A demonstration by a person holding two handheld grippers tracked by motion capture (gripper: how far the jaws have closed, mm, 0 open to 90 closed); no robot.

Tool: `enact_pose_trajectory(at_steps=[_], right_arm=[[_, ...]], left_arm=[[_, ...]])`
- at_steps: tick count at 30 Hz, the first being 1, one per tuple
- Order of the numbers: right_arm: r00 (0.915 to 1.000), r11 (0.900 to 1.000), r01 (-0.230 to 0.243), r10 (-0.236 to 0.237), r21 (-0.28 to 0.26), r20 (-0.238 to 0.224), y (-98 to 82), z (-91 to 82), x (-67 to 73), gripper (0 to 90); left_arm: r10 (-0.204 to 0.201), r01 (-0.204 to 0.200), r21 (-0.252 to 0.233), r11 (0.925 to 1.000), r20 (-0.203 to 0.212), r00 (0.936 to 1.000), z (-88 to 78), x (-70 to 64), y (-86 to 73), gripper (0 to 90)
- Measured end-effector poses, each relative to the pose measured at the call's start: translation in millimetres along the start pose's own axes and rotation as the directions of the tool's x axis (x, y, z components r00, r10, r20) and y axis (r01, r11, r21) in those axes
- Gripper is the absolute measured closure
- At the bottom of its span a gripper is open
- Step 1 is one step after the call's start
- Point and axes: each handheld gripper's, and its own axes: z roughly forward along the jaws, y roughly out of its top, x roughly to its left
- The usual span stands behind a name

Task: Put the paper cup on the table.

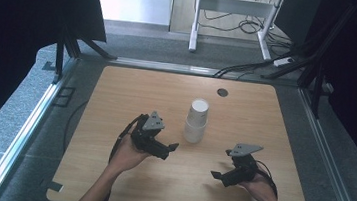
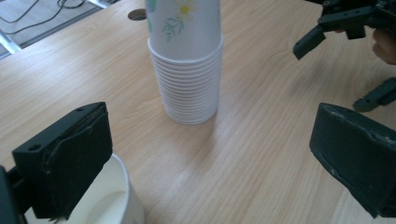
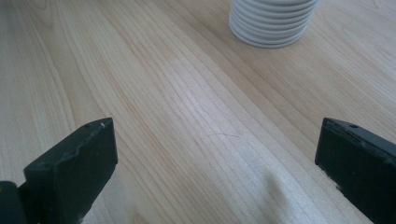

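Two tongs: one in each hand of a person reaching in from the near edge of a wooden surface [image 1: 131, 95].
Cups: a stack of white paper cups [image 1: 196, 122], upside down, stands upright near the middle of the surface, between the two tongs and a little farther off; the top cup carries a flower print in the left gripper view.
Left tongs [image 1: 165, 151]: held just left of the stack, pointing right; jaws spread wide, gripping nothing.
Loose cup: the left gripper view shows the open white rim of a single cup [image 2: 114, 198] right beside the left jaw at the near left corner; whether the jaw touches it cannot be told.
Right tongs [image 1: 223, 176]: held near the right side of the surface, pointing left; jaws spread wide over bare wood, gripping nothing.
Right gripper view: the base of the stack sits at the far edge, well apart from the jaws.
Surface: light wood grain with a small dark round hole [image 1: 222, 92] near the far edge.
Surroundings: grey carpet, cables and white frame legs beyond the far edge.
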Motion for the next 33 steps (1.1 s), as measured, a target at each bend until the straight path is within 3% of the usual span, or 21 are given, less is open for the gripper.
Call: enact_pose_trajectory(at_steps=[11,23,33], right_arm=[[0.9997,1.000,-0.007,0.007,0.003,0.025,-1.7,0.3,-2.3,0.0],[0.9996,1.000,0.005,-0.005,0.018,0.026,-3.9,5.3,-0.5,0.0],[0.9992,0.999,0.021,-0.022,0.046,0.034,-9.1,11.6,-0.6,0.0]], left_arm=[[0.006,-0.005,-0.036,0.9993,0.043,0.9991,0.7,-21.5,-19.0,0.0],[0.009,-0.009,0.004,0.9999,0.066,0.9978,10.8,-29.4,-46.7,0.0],[0.002,-0.007,0.078,0.9969,0.065,0.9979,26.2,-31.4,-69.9,0.0]])
